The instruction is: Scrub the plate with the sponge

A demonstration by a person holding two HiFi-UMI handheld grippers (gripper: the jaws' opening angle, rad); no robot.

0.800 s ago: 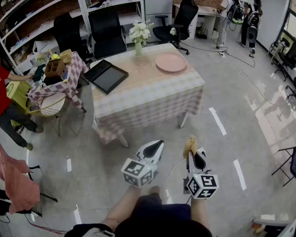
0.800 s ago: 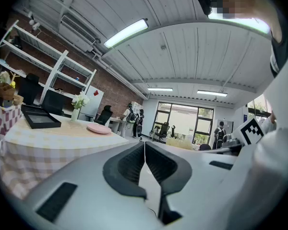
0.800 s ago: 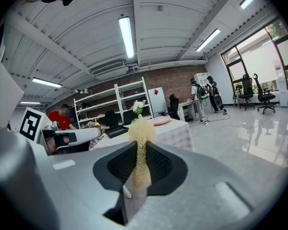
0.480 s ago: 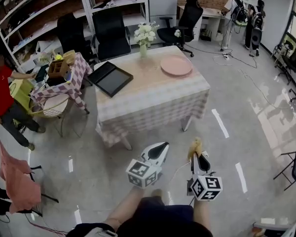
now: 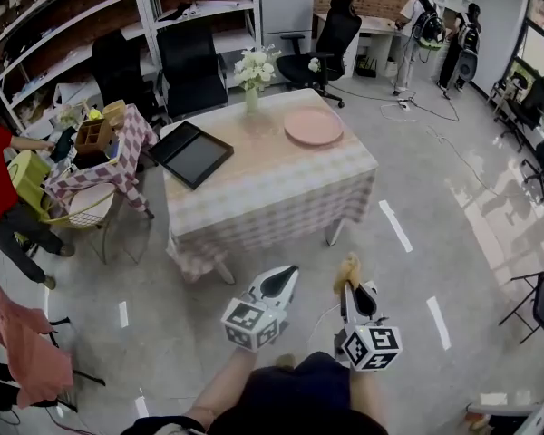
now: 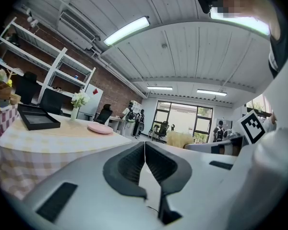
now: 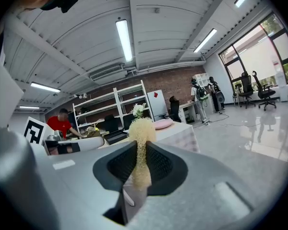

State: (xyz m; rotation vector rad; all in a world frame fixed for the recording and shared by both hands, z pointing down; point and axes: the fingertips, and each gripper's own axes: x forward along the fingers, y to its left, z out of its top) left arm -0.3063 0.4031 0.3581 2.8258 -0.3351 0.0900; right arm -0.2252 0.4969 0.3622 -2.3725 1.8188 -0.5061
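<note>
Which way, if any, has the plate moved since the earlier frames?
No. The plate keeps its spot near the far right corner of the table, right of the vase.

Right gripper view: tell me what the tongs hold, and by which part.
The right tongs are shut on the yellow sponge, clamping its lower part; its top sticks out.
</note>
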